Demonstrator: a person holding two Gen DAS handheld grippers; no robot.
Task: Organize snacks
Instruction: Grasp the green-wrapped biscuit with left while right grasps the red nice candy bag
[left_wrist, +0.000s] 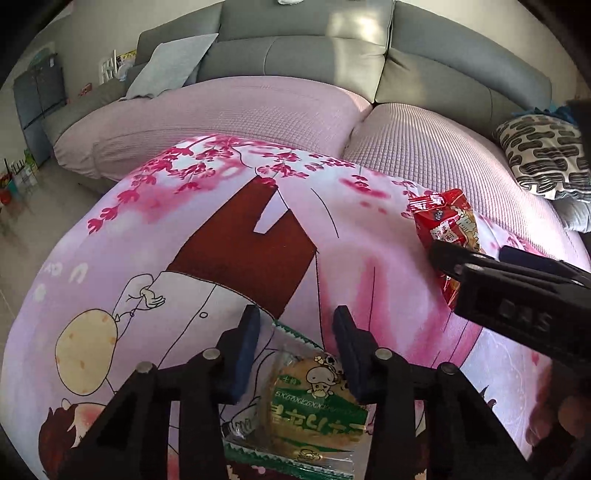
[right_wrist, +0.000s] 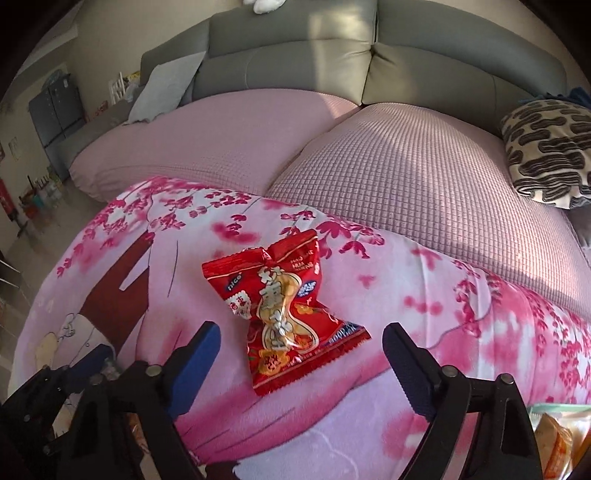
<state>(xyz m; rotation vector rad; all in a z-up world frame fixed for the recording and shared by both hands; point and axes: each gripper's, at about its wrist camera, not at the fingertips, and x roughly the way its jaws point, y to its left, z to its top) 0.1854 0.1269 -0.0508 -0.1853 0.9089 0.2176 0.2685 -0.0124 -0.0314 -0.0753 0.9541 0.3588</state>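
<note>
**Two snack packets on the pink cloth**

Behind your work sits the grey sofa, its pink quilted seat cover bearing a patterned cushion. Before it spreads the cherry-blossom cloth. On this lies the red snack packet, between the wide-open jaws of your right hand-held gripper, untouched. Your left hand-held gripper is clamped on the green biscuit packet. Nothing blocks either.

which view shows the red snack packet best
The right wrist view: the red snack packet lies whole and unobstructed on the pink cloth. In the left wrist view it sits at the edge, partly hidden behind the right gripper.
</note>
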